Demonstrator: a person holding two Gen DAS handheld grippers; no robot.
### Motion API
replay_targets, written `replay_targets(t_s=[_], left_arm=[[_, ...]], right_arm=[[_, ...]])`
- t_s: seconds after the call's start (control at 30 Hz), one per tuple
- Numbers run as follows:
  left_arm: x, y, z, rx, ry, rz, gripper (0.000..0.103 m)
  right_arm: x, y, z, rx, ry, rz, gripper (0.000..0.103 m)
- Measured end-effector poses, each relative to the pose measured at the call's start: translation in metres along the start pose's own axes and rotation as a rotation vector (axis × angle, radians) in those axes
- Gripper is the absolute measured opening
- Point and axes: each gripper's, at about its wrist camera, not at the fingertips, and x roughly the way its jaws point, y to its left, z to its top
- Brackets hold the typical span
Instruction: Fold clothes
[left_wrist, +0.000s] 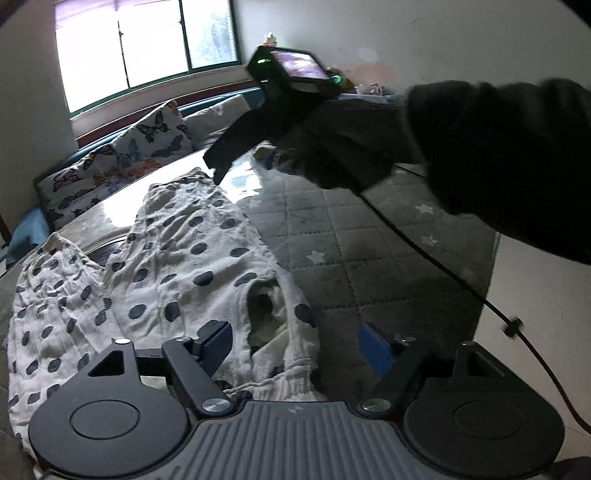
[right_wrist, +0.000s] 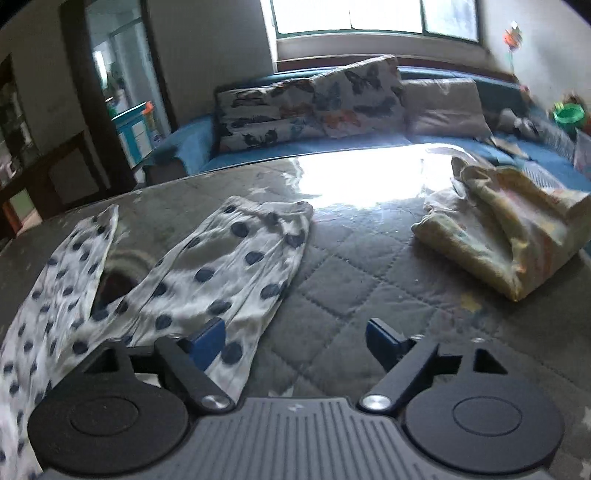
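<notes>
White trousers with dark blue dots (left_wrist: 177, 258) lie spread on the grey quilted table top (left_wrist: 369, 236). My left gripper (left_wrist: 295, 343) hovers over the elastic waistband, jaws wide apart, cloth under and between them but not pinched. In the right wrist view, my right gripper (right_wrist: 295, 343) stands open at the near end of one trouser leg (right_wrist: 229, 269). Its left finger (right_wrist: 207, 343) is over the cloth's edge, and its right finger is over bare table. The left wrist view shows the right gripper (left_wrist: 221, 162) from outside, held by a black-gloved hand (left_wrist: 332, 144).
A folded pale yellow cloth (right_wrist: 509, 229) sits on the table at the right. A blue sofa (right_wrist: 192, 147) with butterfly cushions (right_wrist: 314, 103) runs behind the table, under a window. A black cable (left_wrist: 458, 277) trails across the table's right edge (left_wrist: 495, 258).
</notes>
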Motion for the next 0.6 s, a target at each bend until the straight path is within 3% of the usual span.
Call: replay_targets(t_s=[0.13, 0.27, 0.6], left_arm=[[0.002, 0.001, 0.001, 0.002, 0.015, -0.032, 0.057], [0.004, 0.001, 0.001, 0.009, 0.031, -0.057, 0.056], [0.011, 0.004, 0.000, 0.017, 0.061, -0.079, 0.055]], right_arm=[[0.021, -0.009, 0.015, 0.059, 0.014, -0.010, 0.070], [0.040, -0.015, 0.030, 0.094, 0.026, -0.013, 0.061], [0.082, -0.019, 0.055, 0.139, 0.040, -0.042, 0.059]])
